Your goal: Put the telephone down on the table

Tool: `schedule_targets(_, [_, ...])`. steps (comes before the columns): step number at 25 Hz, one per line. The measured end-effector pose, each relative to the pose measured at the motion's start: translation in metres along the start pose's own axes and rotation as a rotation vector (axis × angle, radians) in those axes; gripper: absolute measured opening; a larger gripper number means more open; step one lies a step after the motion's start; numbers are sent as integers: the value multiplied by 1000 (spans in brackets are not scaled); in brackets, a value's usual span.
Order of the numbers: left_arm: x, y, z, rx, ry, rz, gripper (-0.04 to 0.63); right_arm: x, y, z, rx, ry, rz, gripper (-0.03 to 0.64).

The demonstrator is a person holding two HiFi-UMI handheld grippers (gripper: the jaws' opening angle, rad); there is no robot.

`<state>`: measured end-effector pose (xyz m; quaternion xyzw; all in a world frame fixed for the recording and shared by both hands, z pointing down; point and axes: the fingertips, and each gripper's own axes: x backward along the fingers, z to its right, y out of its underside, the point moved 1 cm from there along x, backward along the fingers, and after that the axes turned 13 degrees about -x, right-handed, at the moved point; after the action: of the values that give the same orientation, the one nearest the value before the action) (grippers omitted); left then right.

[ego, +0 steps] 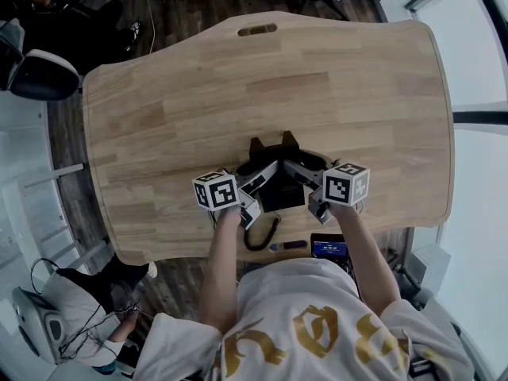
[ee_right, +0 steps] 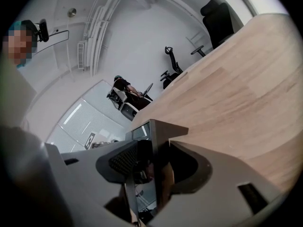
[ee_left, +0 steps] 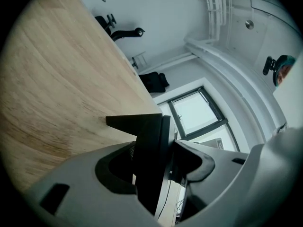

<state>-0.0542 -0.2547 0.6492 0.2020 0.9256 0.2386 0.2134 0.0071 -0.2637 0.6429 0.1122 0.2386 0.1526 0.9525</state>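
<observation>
A black telephone point(ego: 279, 189) is at the near edge of the wooden table point(ego: 238, 86), its cord point(ego: 262, 235) hanging down over the edge. Whether its base rests on the wood I cannot tell. My left gripper point(ego: 263, 175) reaches in from the left and my right gripper point(ego: 295, 173) from the right. In the left gripper view a black edge of the telephone point(ee_left: 150, 145) stands between the jaws of the left gripper point(ee_left: 154, 167), and the pads press on it. In the right gripper view the right gripper point(ee_right: 147, 163) is shut on the telephone's point(ee_right: 158, 134) other side.
The table has a cable slot point(ego: 257, 30) at its far edge. A small device with a blue screen point(ego: 328, 249) and a dark stick point(ego: 287, 246) lie by the near edge. An office chair point(ego: 40, 74) stands at the far left.
</observation>
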Motion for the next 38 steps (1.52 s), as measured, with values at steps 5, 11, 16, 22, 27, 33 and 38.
schedule_targets(5, [-3,-5,-3,38,34,-2,235,-4,-5,0,11,1,2,209])
schedule_targets(11, [-4,-2,-5,79,25,-14,248,-3,-5,0,11,7,-8,210])
schedule_targets(16, [-4,-1,-13,86,-9,-17,272,-6,-8,1,5,23,-18,210])
schedule_targets(22, [0,-5,-12,57,-82,-43,285,-7,-10,0,55,68,-36,213])
schedule_targets(27, [5,-10,-9,-18,-186,-75,285,-5,-13,-7,199,161,-37,213])
schedule_targets(33, [6,-17,-1,-86,-300,-71,284,10,-15,-16,300,231,20,210])
schedule_targets(38, [24,-22,14,-93,-310,12,296,37,-13,-28,292,231,86,210])
